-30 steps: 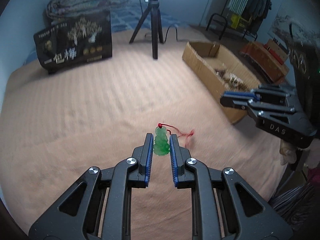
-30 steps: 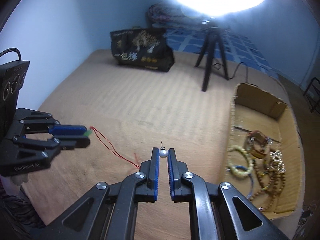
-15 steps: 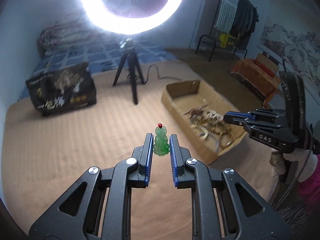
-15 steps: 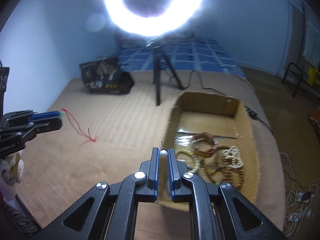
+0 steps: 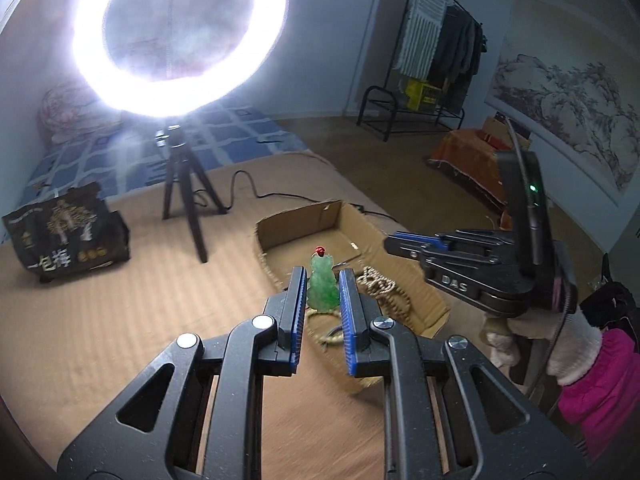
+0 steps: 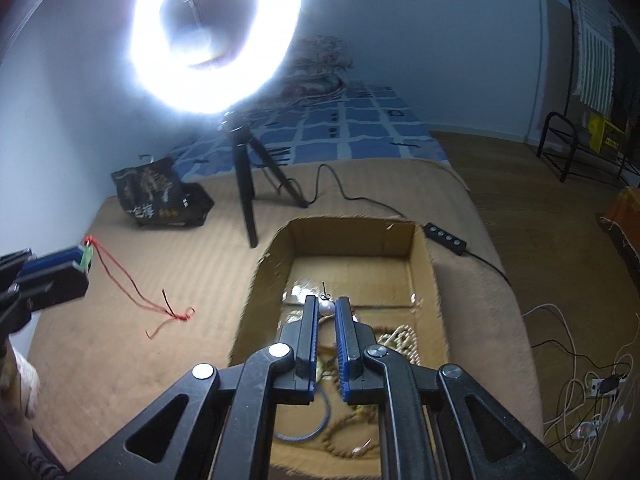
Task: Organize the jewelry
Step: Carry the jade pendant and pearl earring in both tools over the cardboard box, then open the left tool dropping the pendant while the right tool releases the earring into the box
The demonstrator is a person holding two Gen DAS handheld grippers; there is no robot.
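Tan ribbed bed cover [image 6: 168,280] supports an open brown cardboard box [image 6: 424,256] containing beaded bracelets [image 6: 404,340]. Behind the box stands a lit white ring light [image 5: 180,36] on a black tripod [image 5: 188,196]. Left tongs [image 5: 323,288], raised beside the box, grip a green carved pendant [image 5: 322,286] trailing red cord [image 6: 132,288]. Right tongs [image 6: 327,308], above the box, grip a small white pearl bead [image 6: 326,307].

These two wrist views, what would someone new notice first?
The glaring ring light on its tripod dominates the far side of the tan blanket. Nearer, the left gripper pinches a green gourd pendant, and the right gripper holds a white pearl over the cardboard box of beads.
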